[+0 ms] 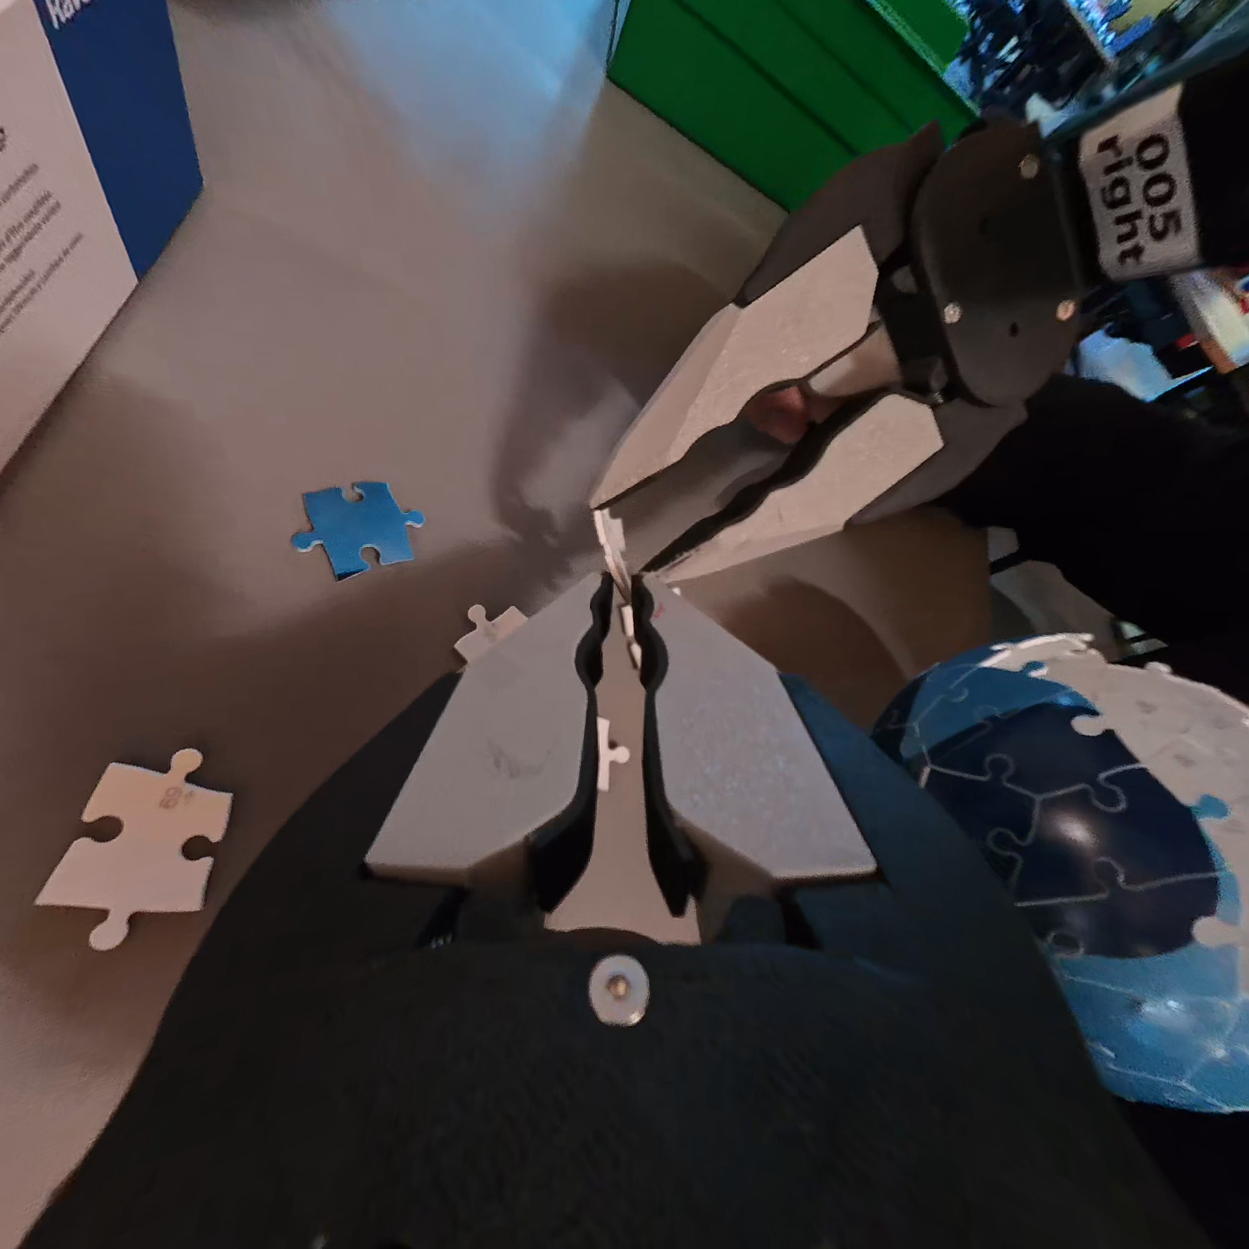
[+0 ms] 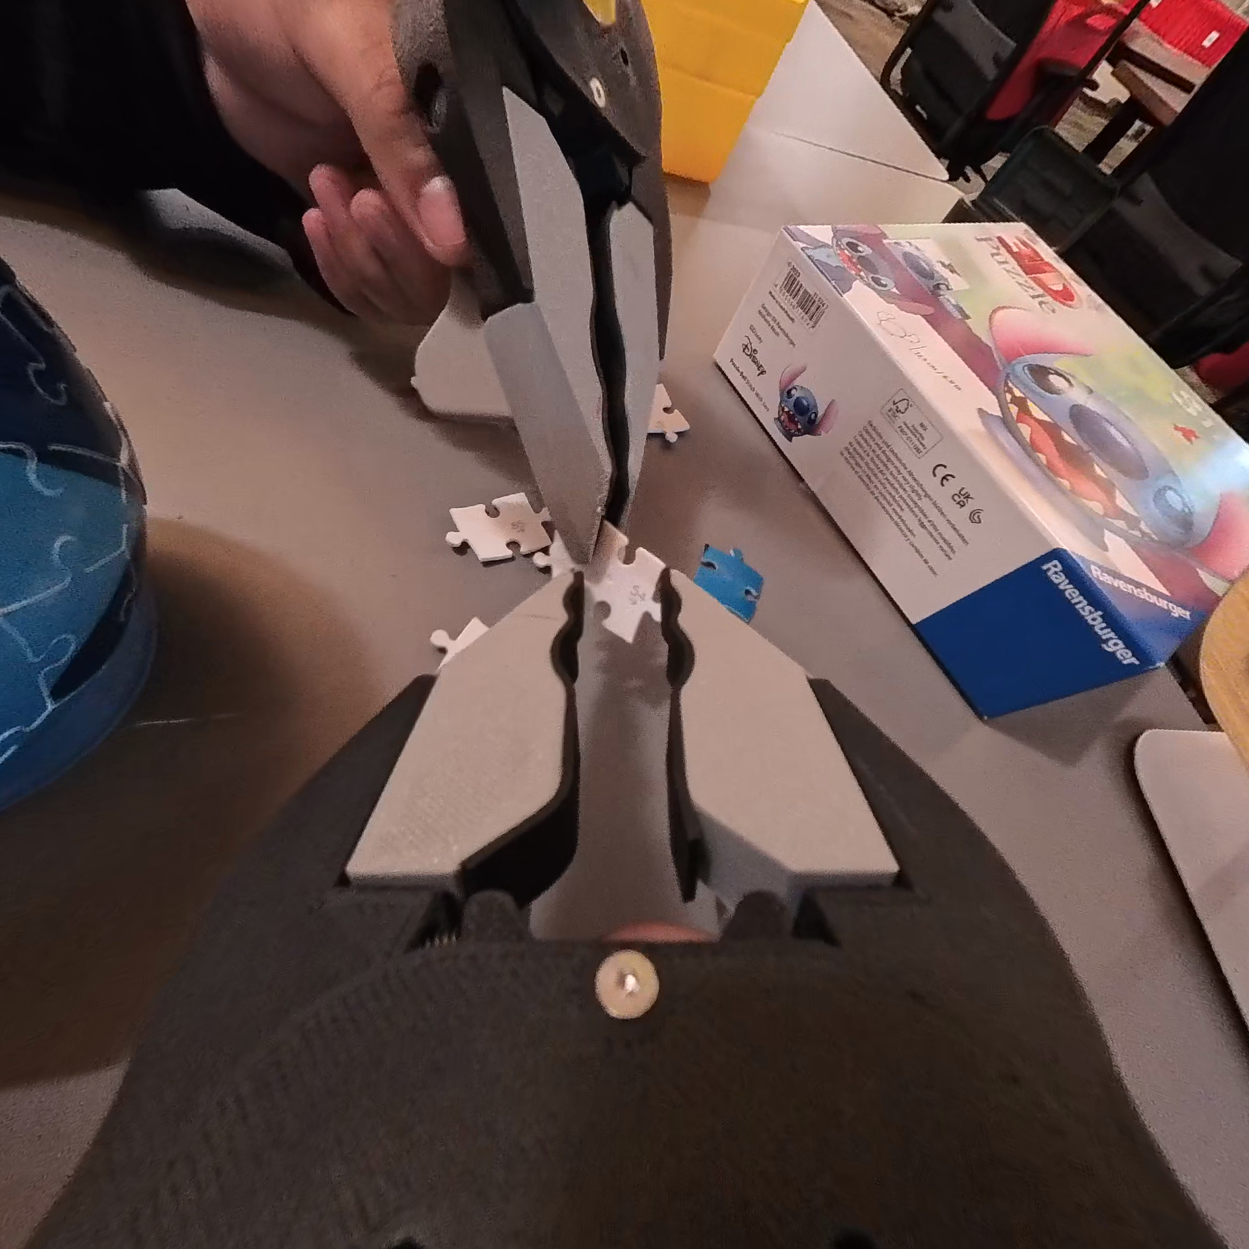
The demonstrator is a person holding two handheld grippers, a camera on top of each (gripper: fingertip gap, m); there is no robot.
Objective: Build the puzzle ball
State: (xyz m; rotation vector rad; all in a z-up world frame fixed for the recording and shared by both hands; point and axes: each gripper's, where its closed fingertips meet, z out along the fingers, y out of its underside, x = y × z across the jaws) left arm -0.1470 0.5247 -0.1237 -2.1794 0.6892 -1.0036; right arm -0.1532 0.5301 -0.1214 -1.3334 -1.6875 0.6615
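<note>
A white puzzle piece (image 2: 632, 595) hangs in the air between both grippers. My left gripper (image 1: 623, 584) is shut on its upper corner, pinching its two faces; it comes down from the top of the right wrist view (image 2: 608, 534). My right gripper (image 2: 622, 578) has its fingers against the piece's two side edges and seems shut on it; it reaches in from the upper right in the left wrist view (image 1: 622, 537). The piece (image 1: 611, 534) shows edge-on there. The part-built blue puzzle ball (image 1: 1081, 845) stands to the side, also seen at the left edge of the right wrist view (image 2: 61, 541).
Loose pieces lie on the grey table: a blue one (image 1: 358, 527) (image 2: 730, 581) and white ones (image 1: 142, 845) (image 2: 500, 534). The puzzle box (image 2: 946, 439) (image 1: 67, 203) stands beyond them. There is a green bin (image 1: 743, 88), a yellow bin (image 2: 716, 88) and a grey mat (image 2: 1203, 811). The tips of both grippers are at nearly the same place.
</note>
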